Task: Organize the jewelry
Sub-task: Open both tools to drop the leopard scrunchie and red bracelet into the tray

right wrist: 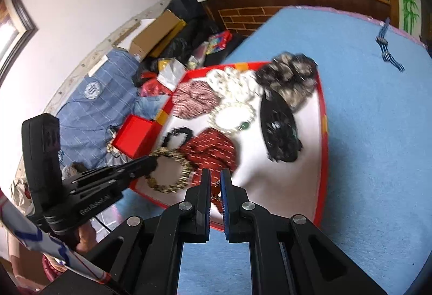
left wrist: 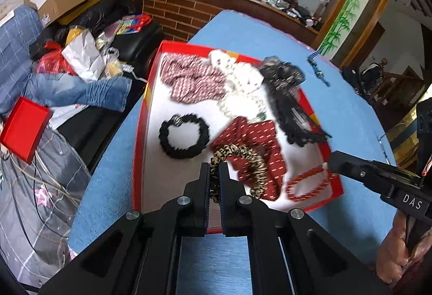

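Both hand-held grippers clamp hoops — red bracelet (right wrist: 215,191) mostly hidden.

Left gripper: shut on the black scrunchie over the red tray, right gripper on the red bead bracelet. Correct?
Not quite. The left gripper is shut on the leopard-print scrunchie, not the black scrunchie, which lies untouched in the red tray; the left wrist view shows it. The rest holds: the right gripper grips the red bead bracelet.
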### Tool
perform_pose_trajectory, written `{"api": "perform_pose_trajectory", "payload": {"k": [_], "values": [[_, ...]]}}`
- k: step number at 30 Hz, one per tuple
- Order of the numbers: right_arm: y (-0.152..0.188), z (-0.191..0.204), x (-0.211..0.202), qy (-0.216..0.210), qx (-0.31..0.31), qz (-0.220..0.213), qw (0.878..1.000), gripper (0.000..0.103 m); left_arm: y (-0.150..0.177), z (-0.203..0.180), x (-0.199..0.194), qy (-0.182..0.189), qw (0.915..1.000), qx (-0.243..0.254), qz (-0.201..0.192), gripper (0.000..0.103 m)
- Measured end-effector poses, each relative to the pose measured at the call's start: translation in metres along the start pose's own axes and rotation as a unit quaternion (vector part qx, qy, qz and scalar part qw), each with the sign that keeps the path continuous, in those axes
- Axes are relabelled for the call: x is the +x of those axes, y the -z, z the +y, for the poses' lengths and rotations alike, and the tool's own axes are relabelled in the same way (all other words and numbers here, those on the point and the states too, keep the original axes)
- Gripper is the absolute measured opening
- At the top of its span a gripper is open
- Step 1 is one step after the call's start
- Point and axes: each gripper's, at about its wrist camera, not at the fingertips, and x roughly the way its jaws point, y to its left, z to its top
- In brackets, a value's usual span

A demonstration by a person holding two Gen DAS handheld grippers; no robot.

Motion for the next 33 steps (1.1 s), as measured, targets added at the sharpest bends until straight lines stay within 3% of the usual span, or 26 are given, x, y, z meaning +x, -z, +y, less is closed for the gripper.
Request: {"api": "perform_pose_trajectory", "payload": {"k": [21,33], "values": [[0.013,-0.045,0.018,0.073,0.026,0.022,0.997,0.008,0.005,0.012,0.022,-0.042,0.999,-0.004,0.017,0.006],[0.015,-0.05,0.026,0.087,0.029,0.03,0.995,0.009,0.007,0.006,0.023,-0.061,0.998,0.011,0.008,0.006]]}}
